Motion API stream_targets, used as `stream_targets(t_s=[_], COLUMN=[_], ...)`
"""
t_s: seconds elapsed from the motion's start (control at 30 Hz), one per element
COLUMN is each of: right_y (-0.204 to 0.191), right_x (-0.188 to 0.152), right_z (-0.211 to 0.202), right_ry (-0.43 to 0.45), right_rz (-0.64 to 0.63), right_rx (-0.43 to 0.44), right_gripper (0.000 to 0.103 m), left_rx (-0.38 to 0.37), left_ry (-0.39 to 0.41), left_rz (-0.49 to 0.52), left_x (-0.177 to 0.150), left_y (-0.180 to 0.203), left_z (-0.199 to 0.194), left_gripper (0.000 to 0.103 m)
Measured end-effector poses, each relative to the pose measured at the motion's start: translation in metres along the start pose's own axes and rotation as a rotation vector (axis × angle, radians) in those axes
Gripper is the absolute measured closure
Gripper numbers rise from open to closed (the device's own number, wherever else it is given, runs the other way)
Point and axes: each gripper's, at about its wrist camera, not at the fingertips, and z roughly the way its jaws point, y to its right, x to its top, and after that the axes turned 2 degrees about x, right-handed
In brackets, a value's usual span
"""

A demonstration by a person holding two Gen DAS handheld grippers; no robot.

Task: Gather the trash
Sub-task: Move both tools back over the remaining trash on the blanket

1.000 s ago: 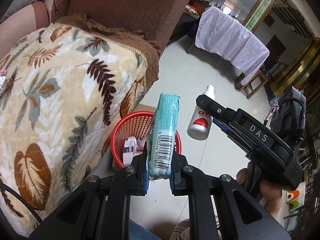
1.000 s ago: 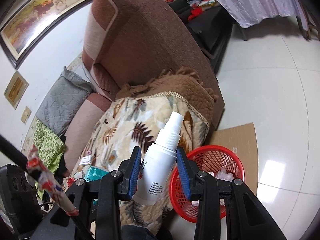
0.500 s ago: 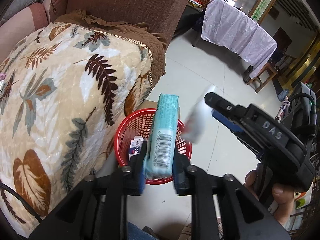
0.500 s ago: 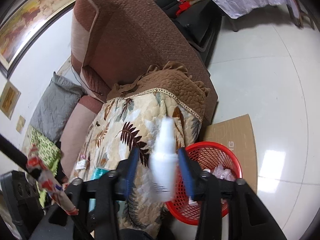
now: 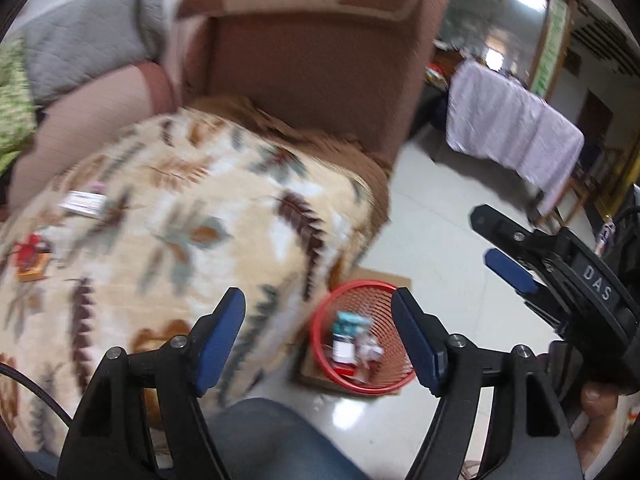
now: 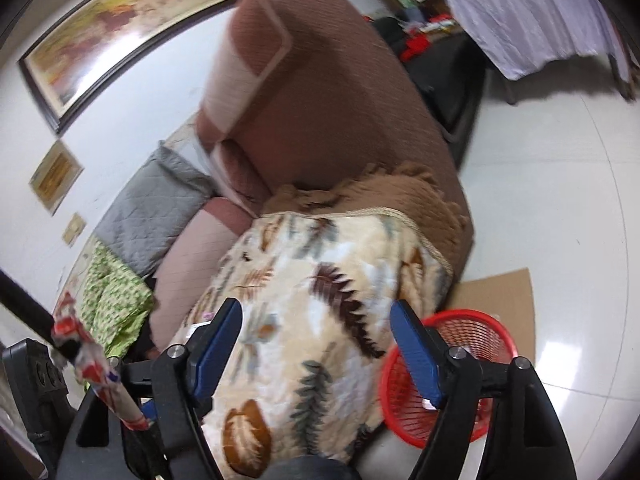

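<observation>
A red mesh basket (image 5: 390,383) stands on the floor beside the sofa, on a sheet of cardboard. A teal packet (image 5: 349,322) and other small trash lie inside it. My left gripper (image 5: 320,346) is open and holds nothing, above and left of the basket. The right gripper (image 5: 494,240) shows at the right of the left wrist view, open. In the right wrist view my right gripper (image 6: 318,354) is open and bare, with the basket (image 6: 480,344) behind its right finger. A small white box (image 5: 83,202) and an orange-red item (image 5: 30,258) lie on the leaf-patterned blanket (image 5: 192,216).
A brown sofa (image 6: 320,92) with a grey cushion (image 6: 148,208) and green cloth (image 6: 110,284) fills the left. A table under a lilac cloth (image 5: 512,128) stands across the white tiled floor (image 6: 560,200). A person's knee in jeans (image 5: 276,444) is at the bottom.
Both grippers opened: the teal packet and the white spray bottle dropped out, and the packet now lies in the basket. Both grippers pulled back and swung toward the sofa.
</observation>
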Motion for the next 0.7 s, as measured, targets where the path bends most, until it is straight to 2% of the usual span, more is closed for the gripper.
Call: stream_targets(t_s=[0.17, 0.37, 0.5, 0.7], right_y=[-0.055, -0.117, -0.152, -0.196], right_x=[-0.008, -0.028, -0.048, -0.074], right_z=[-0.003, 0.01, 0.021, 0.05], right_ry=[-0.009, -0.041, -0.056, -0.139], right_rz=[-0.092, -0.216, -0.294, -0.372], right_rx=[0.074, 0.156, 0.187, 0.281], right_gripper=[0.019, 0.019, 0.018, 0.018], left_rx=[0.122, 0.254, 0.302, 0.327], left_ry=[0.106, 0.187, 0.206, 0.197], left_rz=[-0.062, -0.146, -0.233, -0.36], left_x=[-0.005, -0.016, -0.028, -0.045], left_y=[-0.045, -0.098, -0.137, -0.196], left_z=[-0.052, -0.104, -0.124, -0.134], left_gripper=[0.025, 0.022, 0.021, 0.021])
